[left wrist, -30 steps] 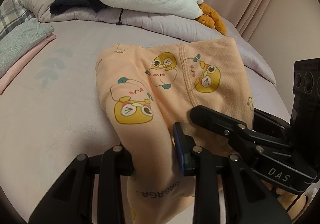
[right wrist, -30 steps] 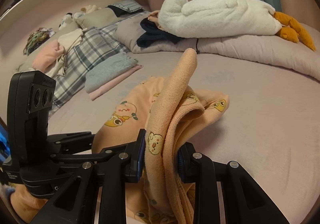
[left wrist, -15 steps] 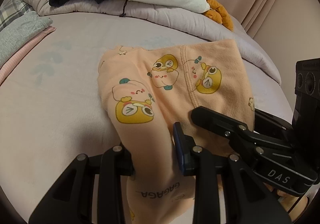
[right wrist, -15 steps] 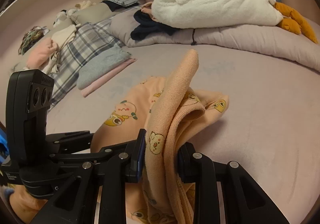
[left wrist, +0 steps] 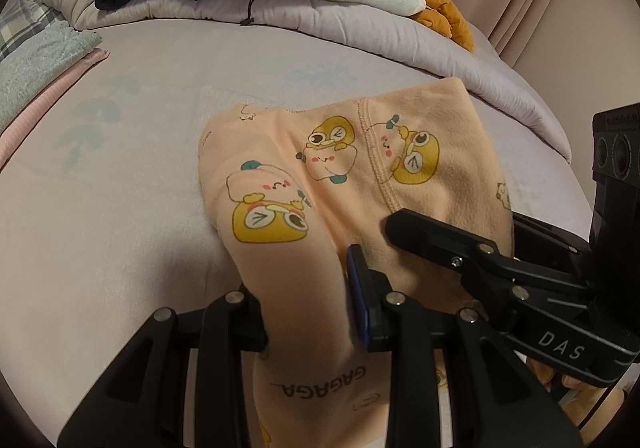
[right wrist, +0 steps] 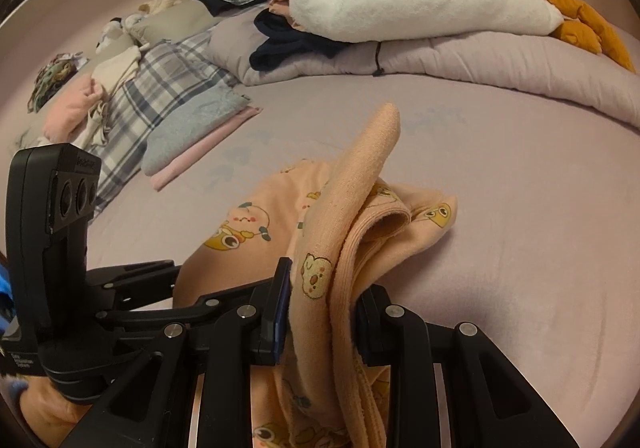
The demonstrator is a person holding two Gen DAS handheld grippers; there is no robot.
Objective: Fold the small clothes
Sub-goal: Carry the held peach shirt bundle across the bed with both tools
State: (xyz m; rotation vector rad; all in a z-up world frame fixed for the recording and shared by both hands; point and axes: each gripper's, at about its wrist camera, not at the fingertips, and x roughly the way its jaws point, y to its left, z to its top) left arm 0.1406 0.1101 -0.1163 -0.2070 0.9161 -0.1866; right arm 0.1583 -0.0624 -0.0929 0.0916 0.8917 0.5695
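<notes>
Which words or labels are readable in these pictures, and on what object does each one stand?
"GAGAGA": on the peach garment, printed upside down near the left gripper.
"DAS": on the right gripper, seen from the left wrist.
Small white print on the left gripper's body: too blurred to read.

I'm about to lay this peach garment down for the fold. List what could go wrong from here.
1. The right hand-held gripper pinches a bunched, doubled-over edge of the peach garment; it may land creased.
2. The left hand-held gripper and the right sit close together, so they could collide.
3. The far part already rests on the bedsheet and may drag.
</notes>
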